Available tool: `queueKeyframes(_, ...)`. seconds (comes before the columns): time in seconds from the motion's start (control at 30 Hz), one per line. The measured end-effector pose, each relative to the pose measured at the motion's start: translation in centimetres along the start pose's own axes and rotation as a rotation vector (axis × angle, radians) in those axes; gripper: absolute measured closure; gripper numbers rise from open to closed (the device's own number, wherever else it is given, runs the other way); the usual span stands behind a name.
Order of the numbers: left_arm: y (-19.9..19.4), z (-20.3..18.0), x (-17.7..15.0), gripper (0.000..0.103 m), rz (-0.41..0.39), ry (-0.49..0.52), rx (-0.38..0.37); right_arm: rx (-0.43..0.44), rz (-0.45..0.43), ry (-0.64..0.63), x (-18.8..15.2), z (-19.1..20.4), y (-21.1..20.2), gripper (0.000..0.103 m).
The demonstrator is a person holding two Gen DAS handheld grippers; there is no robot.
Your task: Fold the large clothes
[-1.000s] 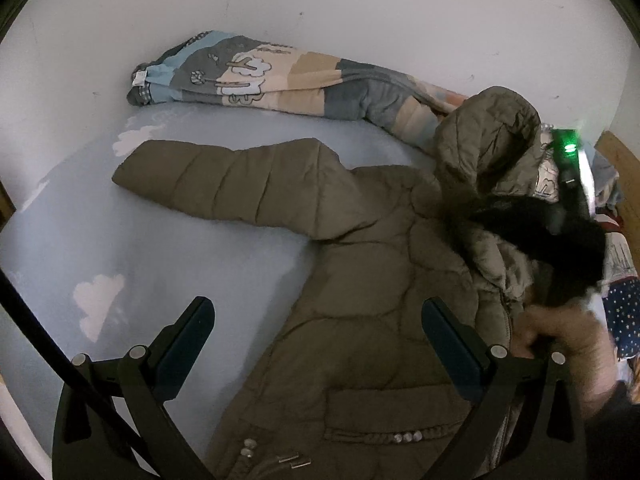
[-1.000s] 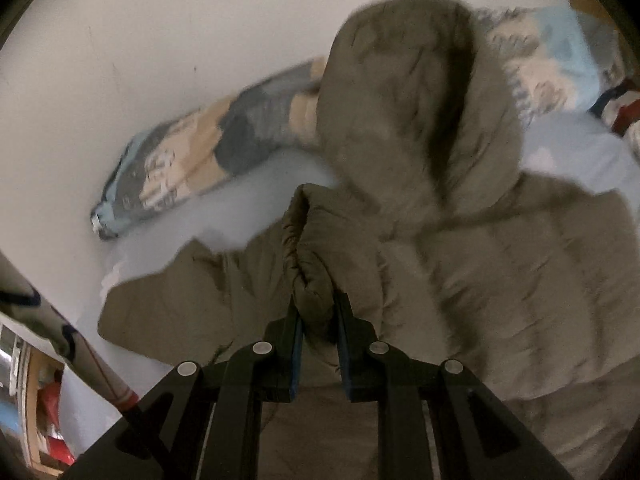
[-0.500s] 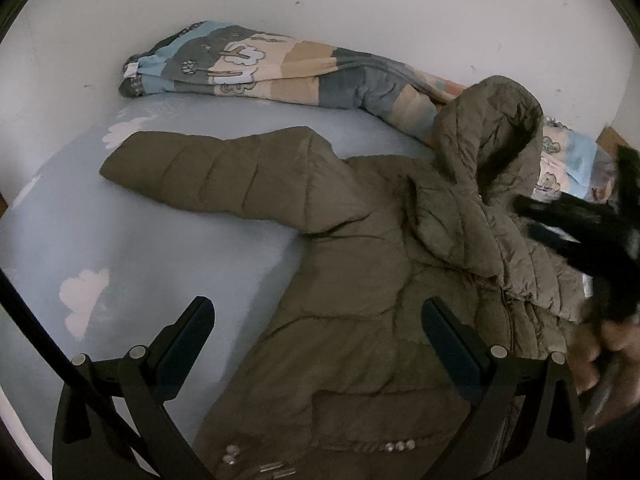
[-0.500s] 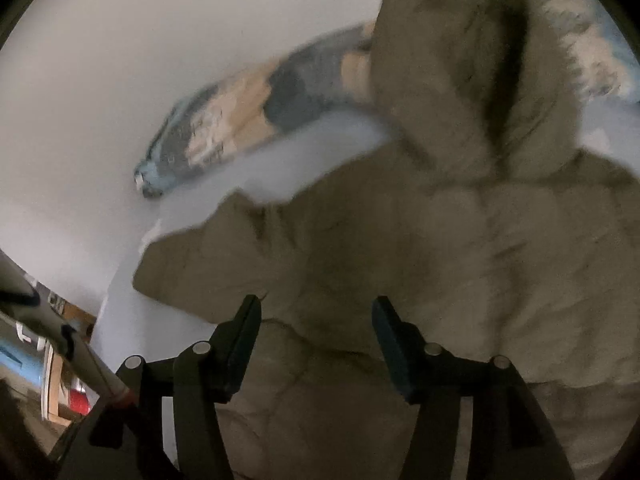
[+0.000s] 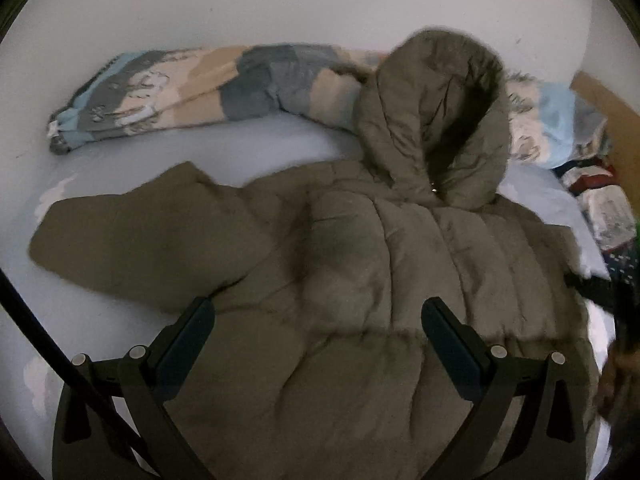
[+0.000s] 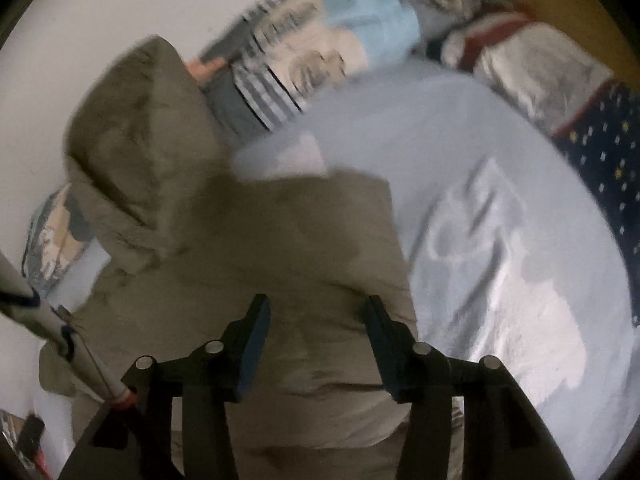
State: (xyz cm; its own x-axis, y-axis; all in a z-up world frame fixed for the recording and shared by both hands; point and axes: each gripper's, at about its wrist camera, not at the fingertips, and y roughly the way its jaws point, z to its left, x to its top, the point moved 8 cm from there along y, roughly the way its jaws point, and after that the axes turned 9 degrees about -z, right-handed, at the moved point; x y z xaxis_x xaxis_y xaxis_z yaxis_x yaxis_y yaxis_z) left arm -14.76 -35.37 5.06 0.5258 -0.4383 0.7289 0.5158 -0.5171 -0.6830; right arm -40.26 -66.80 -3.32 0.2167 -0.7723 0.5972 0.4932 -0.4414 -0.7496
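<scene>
Olive-green quilted hooded coat [image 5: 360, 280], large, padded: lies spread on the pale blue bed sheet with white cloud print [image 6: 500, 220], hood at the far end against the white wall [image 5: 320, 0], one sleeve out to the left, body reaching to the near edge. Rolled patchwork blanket in blue, grey and beige [image 5: 200, 84]: far side, along the wall behind the hood. Left gripper [image 5: 318, 344]: jaws wide apart above the coat's middle, holding nothing. Right gripper [image 6: 316, 340]: jaws about half apart and closing, poised over the coat's right edge, with no fabric pinched between the pads as far as the blurred view shows. Risks, as judged: the slippery padded fill may spring back out of any fold; a pinch taking only the outer shell would drag one layer and leave the lining bunched; the hood, standing up, may flop sideways when the body is turned over. Change from a second earlier: the right gripper was then clamped on a ridge of the coat and has let it go; the front panel it held now lies flat; both grippers have shifted rightward.
</scene>
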Motion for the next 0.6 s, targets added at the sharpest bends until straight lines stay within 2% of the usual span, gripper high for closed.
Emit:
queueKeyframes(0.07,2.8,-0.3,0.1,0.0,0.046,-0.007,0.015,-0.028,0.037,-0.036,-1.1,-0.6,1.4,0.05)
queueKeyframes(0.1,4.4,0.0,-0.1,0.0,0.076,-0.003,0.05,-0.042,0.05,-0.056,-1.7,-1.0,1.7,0.05)
queueKeyframes(0.17,7.3,0.8,-1.3,0.0,0.174,0.011,0.104,-0.065,0.065,-0.096,-2.6,-1.2,2.8,0.049)
queueKeyframes(0.2,8.8,1.0,-2.4,0.0,0.242,-0.009,0.077,-0.074,0.068,-0.119,-2.8,-1.1,3.2,0.048)
queueKeyframes(0.23,9.6,1.3,-2.9,0.0,0.265,-0.04,0.051,-0.083,0.07,-0.139,-2.8,-1.1,3.4,0.047)
queueKeyframes(0.33,8.6,1.6,-2.3,0.0,0.249,-0.044,0.036,-0.094,0.092,-0.143,-2.6,-1.5,3.8,0.043)
queueKeyframes(0.4,6.4,1.9,-1.3,0.0,0.193,-0.062,0.015,-0.11,0.109,-0.139,-2.2,-1.5,3.3,0.042)
queueKeyframes(0.47,3.2,2.3,-0.6,0.0,0.135,-0.08,-0.021,-0.119,0.054,-0.121,-1.2,-0.9,1.0,0.042)
queueKeyframes(0.53,0.5,2.7,-0.5,0.0,0.097,-0.087,-0.038,-0.07,-0.004,-0.125,-1.3,0.8,-1.8,0.041)
queueKeyframes(0.6,-2.5,3.3,-1.2,0.0,0.076,-0.081,-0.044,-0.028,-0.013,-0.127,-2.4,2.2,-4.1,0.038)
